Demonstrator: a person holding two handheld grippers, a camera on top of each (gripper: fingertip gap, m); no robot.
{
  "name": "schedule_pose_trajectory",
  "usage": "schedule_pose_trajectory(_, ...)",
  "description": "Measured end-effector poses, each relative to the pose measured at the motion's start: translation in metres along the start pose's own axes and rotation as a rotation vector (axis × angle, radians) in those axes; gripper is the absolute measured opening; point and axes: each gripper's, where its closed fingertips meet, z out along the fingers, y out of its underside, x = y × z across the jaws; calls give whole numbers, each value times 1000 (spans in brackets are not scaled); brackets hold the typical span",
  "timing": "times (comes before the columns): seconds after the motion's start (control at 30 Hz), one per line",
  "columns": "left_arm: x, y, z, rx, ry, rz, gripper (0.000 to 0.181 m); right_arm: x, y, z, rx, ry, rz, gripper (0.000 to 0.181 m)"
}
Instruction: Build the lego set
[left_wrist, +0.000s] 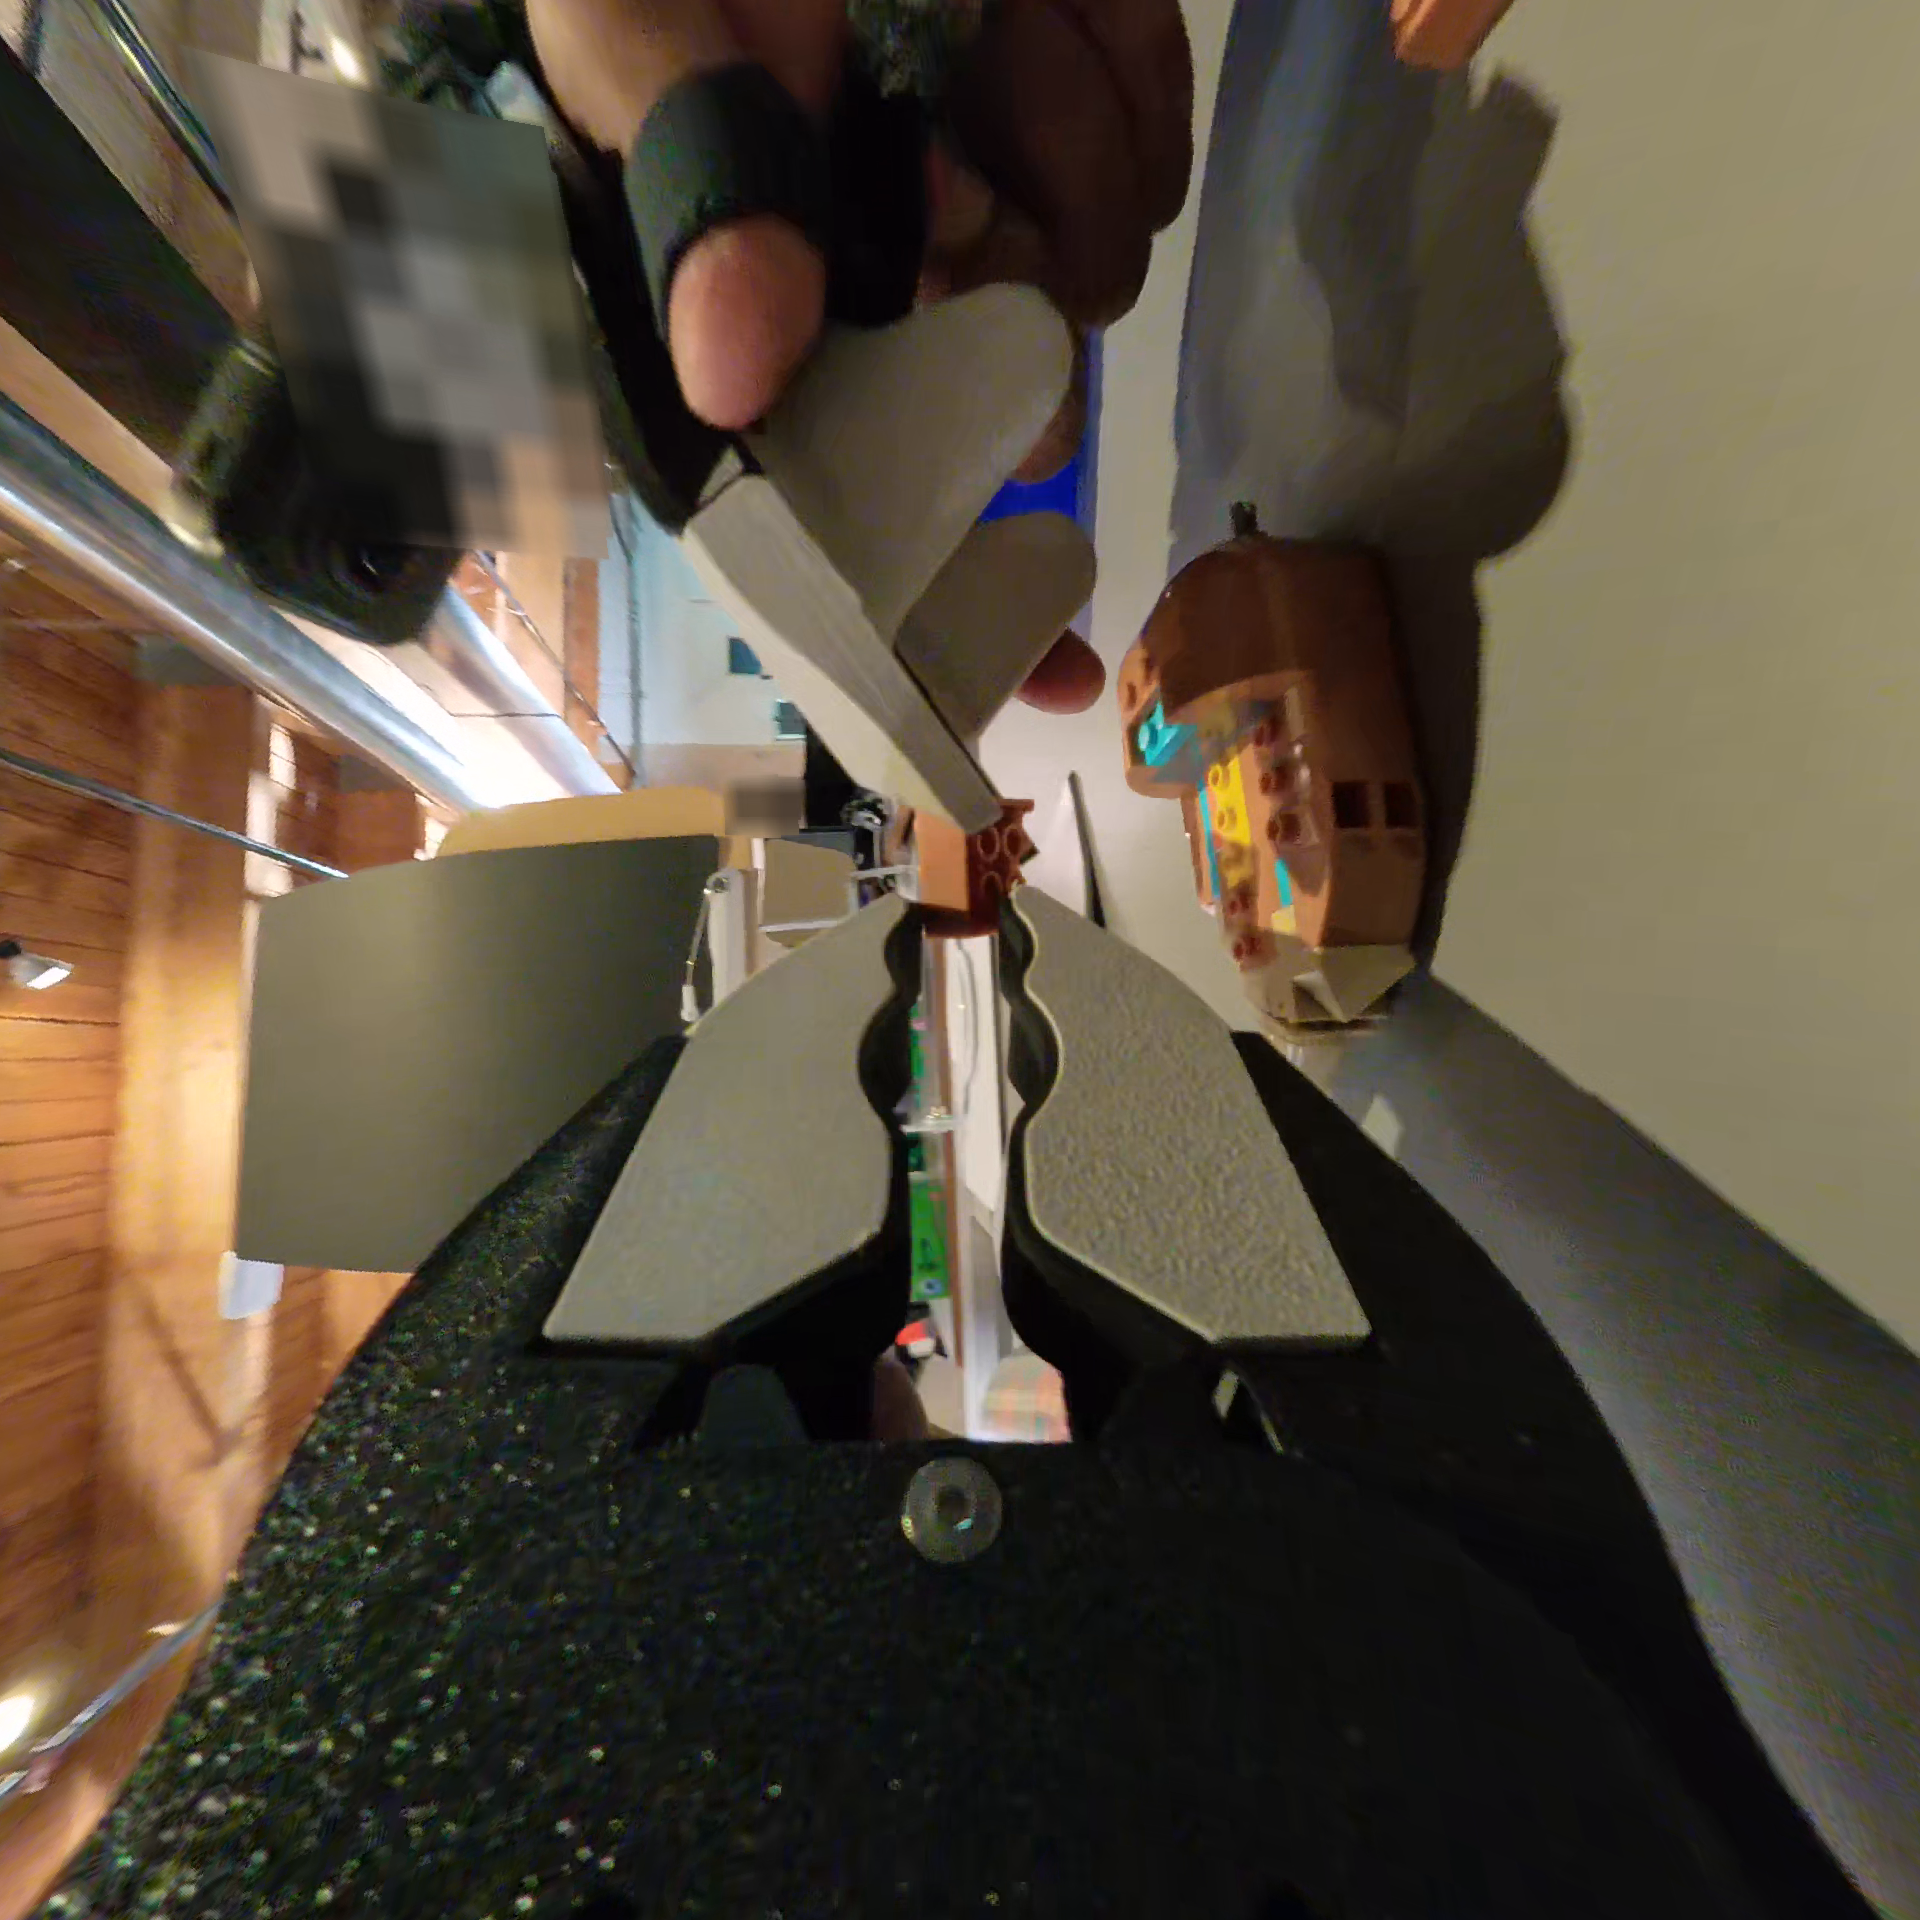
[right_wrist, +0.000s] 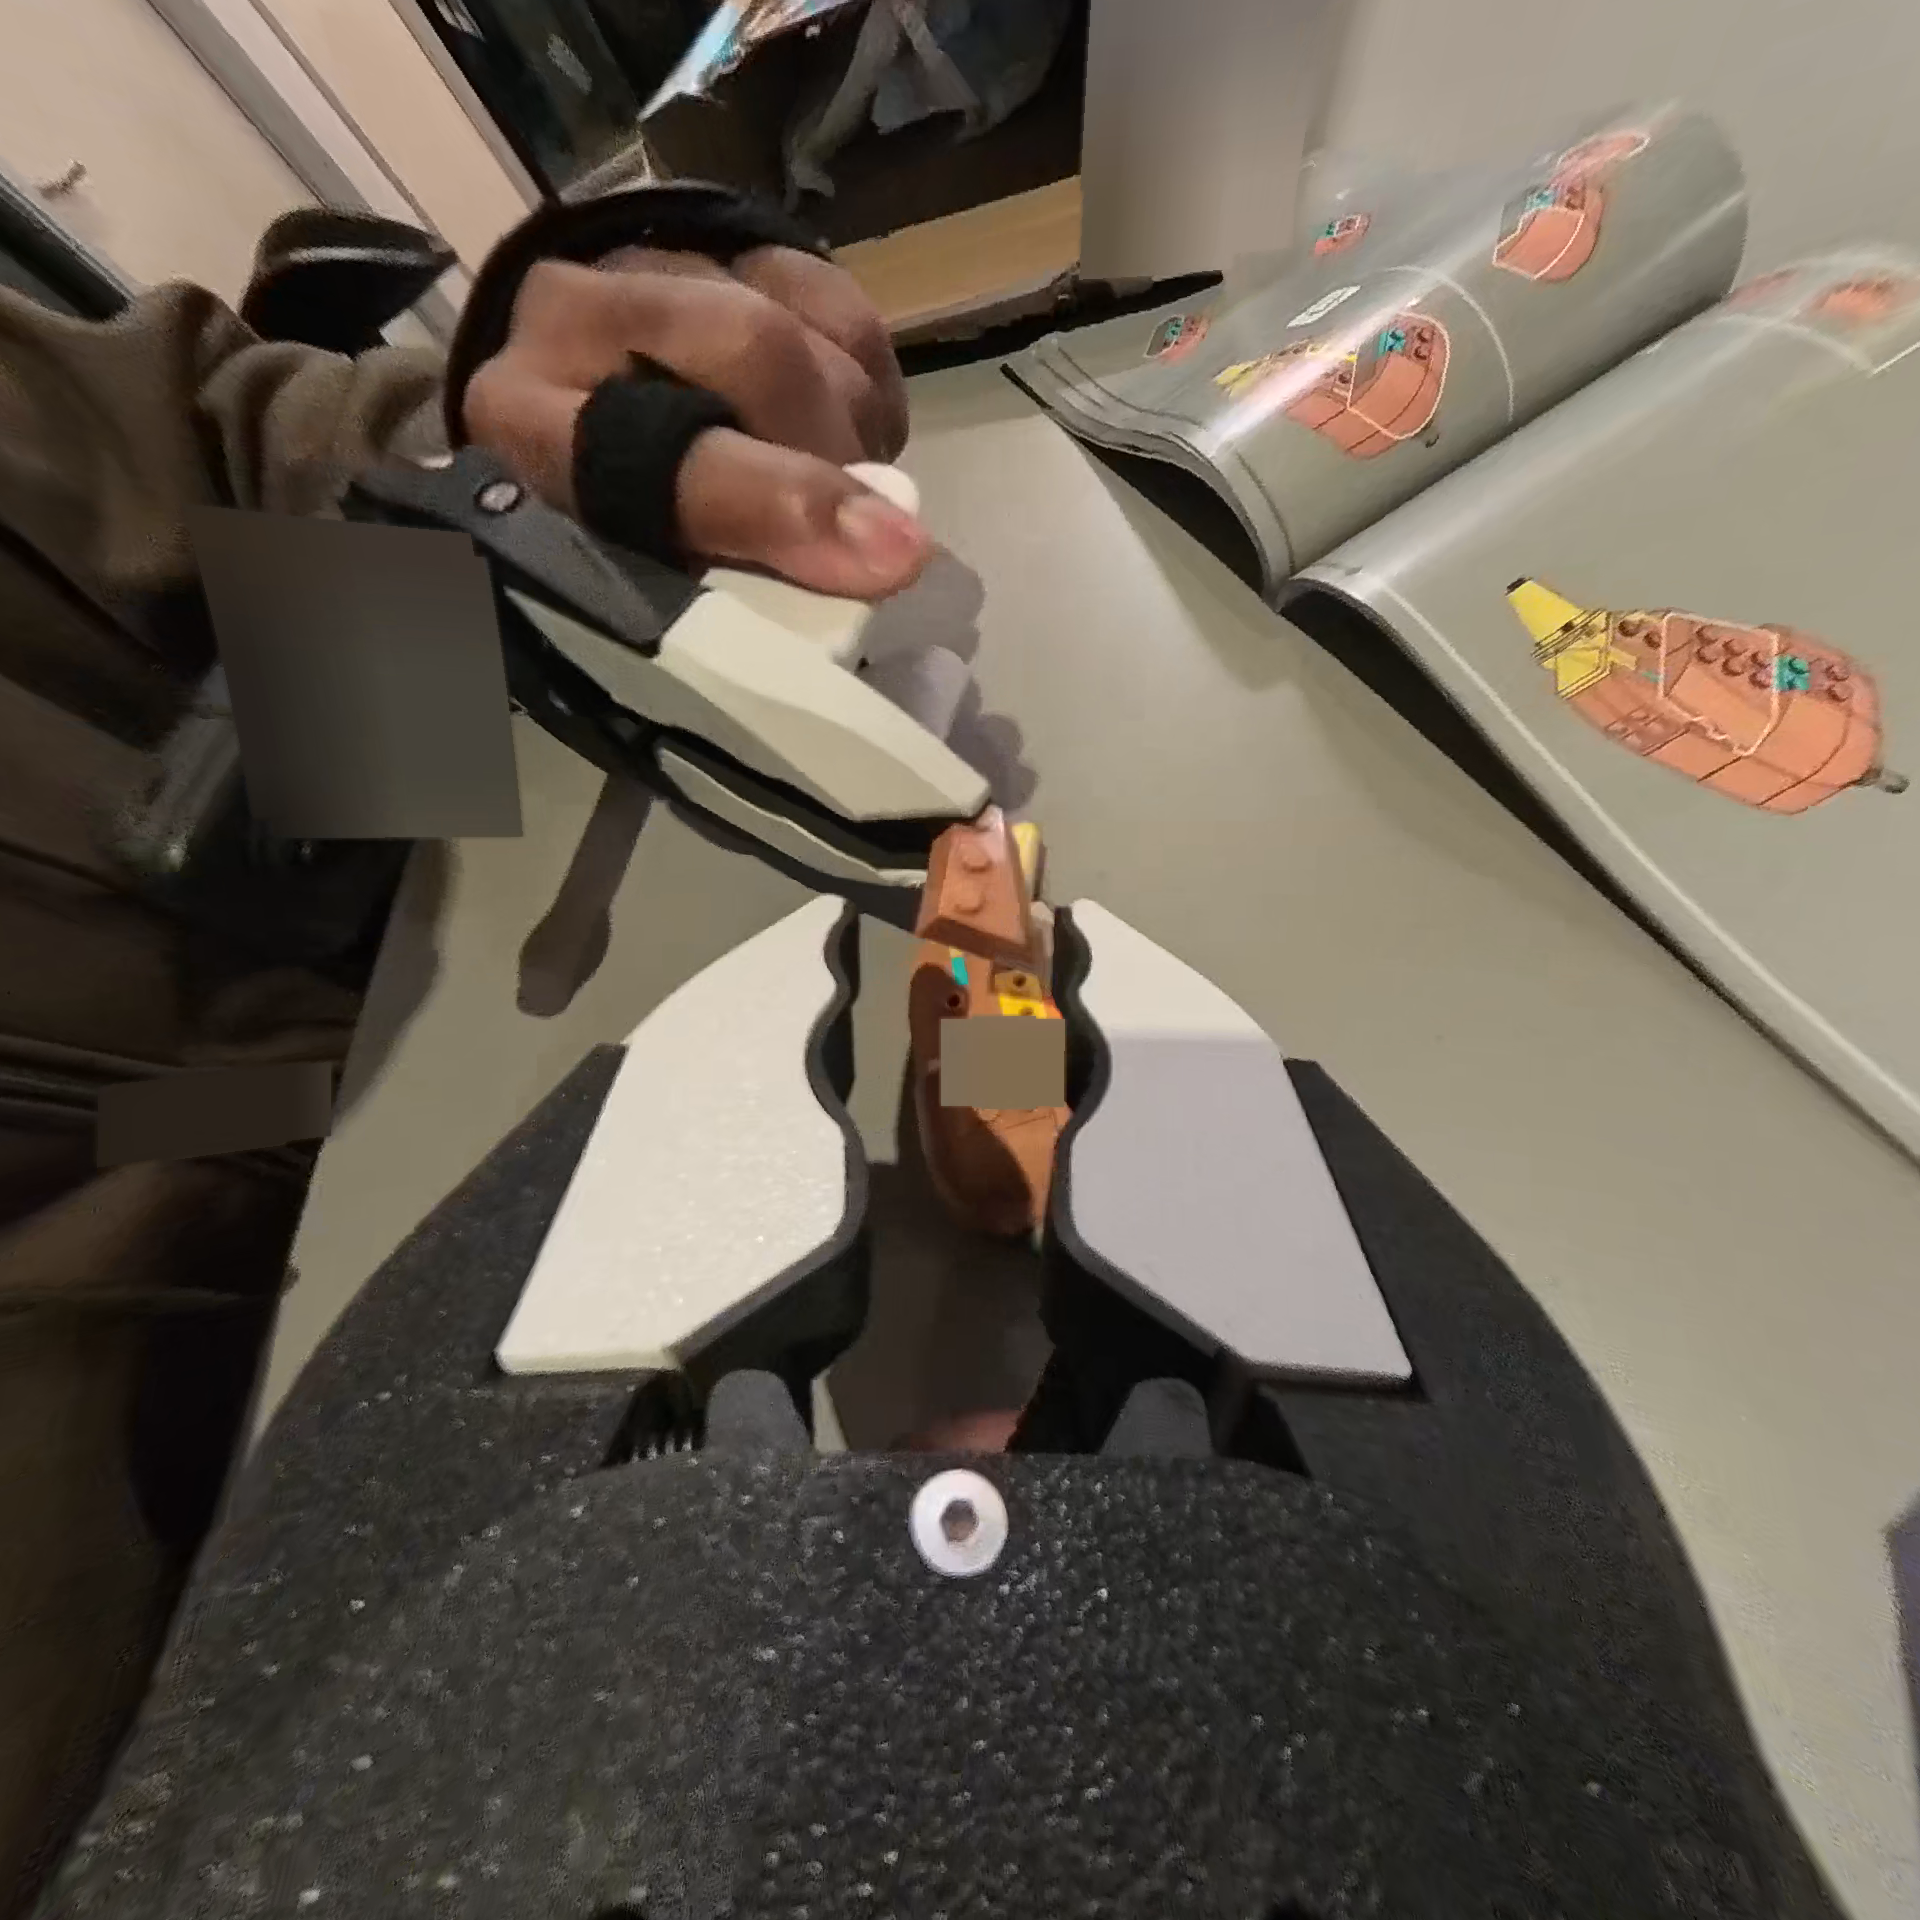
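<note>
The left gripper (left_wrist: 961, 914) is clamped on a small reddish-brown studded lego piece (left_wrist: 982, 868) at its fingertips. The right gripper (right_wrist: 961, 1023) is clamped on a brown curved lego hull with teal and yellow bricks (right_wrist: 982, 1143), raised over the grey table (right_wrist: 1351, 1195). The small piece touches the hull's upper end. Right of the hull, an open grey instruction booklet (right_wrist: 1558, 582) lies flat

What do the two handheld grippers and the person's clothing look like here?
Each gripper, left and right, has a speckled black body with a silver centre screw and pale grey, wavy-edged fingers lined in black. The person's hand wears a black strap and finger loop, with a brown-olive sleeve.
</note>
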Motion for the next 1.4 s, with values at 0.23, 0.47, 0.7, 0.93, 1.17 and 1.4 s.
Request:
schedule_pose_trajectory(0.23,0,-5,-1,13,-32,75,13,0,4,1,-24,-13,7,23)
schedule_pose_trajectory(0.47,13,0,-6,59,110,-87,20,10,9,2,-67,99,-122,22)
schedule_pose_trajectory(0.7,4,-4,-17,235,411,-782,26,12,9,5,-128,242,-428,22)
schedule_pose_trajectory(0.93,16,-9,-17,273,591,-1009,26,2,8,12,-135,276,-607,23)
schedule_pose_trajectory(1.17,25,-9,-12,245,614,-1015,15,5,12,13,-157,293,-631,22)
schedule_pose_trajectory(1.4,46,-8,-5,157,676,-954,15,14,27,17,-244,297,-604,23)
